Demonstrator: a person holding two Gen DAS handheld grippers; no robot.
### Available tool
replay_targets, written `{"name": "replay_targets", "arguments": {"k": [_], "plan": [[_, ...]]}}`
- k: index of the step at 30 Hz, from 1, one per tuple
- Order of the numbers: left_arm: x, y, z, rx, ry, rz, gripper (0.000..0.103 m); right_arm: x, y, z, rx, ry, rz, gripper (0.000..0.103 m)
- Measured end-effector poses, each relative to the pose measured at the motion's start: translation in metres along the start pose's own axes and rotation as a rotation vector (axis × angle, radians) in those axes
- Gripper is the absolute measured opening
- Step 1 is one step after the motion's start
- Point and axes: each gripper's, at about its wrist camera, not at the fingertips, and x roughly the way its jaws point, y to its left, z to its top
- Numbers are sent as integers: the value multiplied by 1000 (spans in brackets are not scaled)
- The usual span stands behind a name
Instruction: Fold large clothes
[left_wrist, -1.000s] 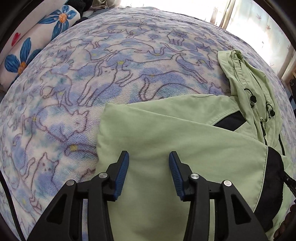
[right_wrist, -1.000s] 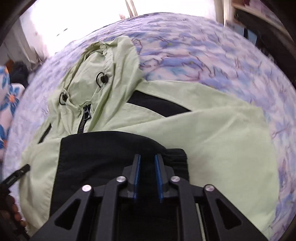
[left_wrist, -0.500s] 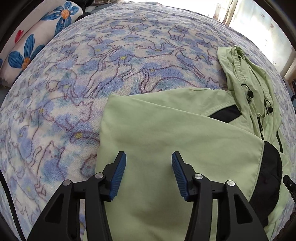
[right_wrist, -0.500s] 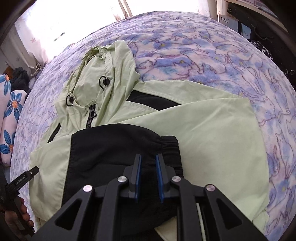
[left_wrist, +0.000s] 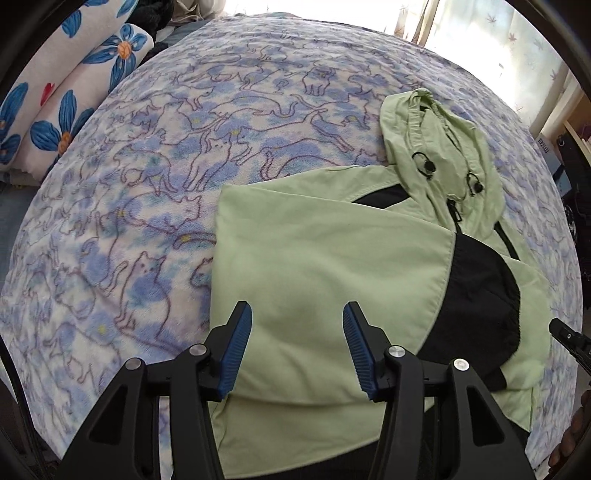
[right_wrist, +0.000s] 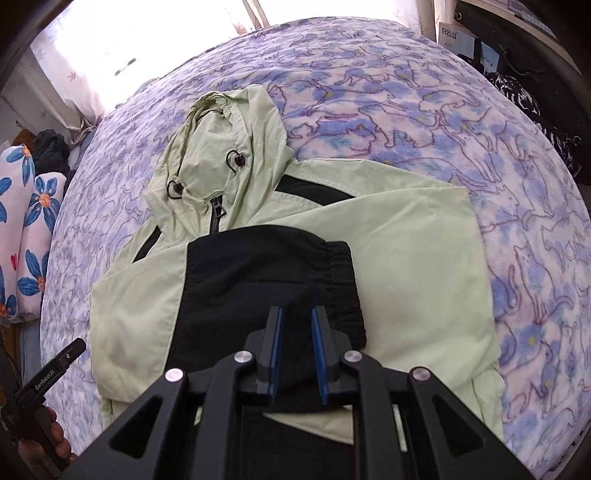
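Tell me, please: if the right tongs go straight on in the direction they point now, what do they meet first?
Most likely the black cuffed sleeve of the green jacket, folded across its front. The right tongs stand slightly open, empty, above it; how far above is unclear.

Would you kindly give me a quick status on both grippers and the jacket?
Left gripper open, empty, jaws just opening. Right gripper slightly open, empty, above black sleeve cuff. Green jacket flat on bed, sleeves folded in, hood out. Nothing in the way.
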Motion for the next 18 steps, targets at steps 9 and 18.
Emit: {"name": "replay_targets", "arguments": {"k": [9, 18], "plan": [[-72, 20, -32, -22, -19, 19, 50, -51, -2, -27, -70, 28, -5, 19], [-127, 57, -80, -80, -30, 74, 66, -86, -15, -54, -168, 59, -10, 26]]}}
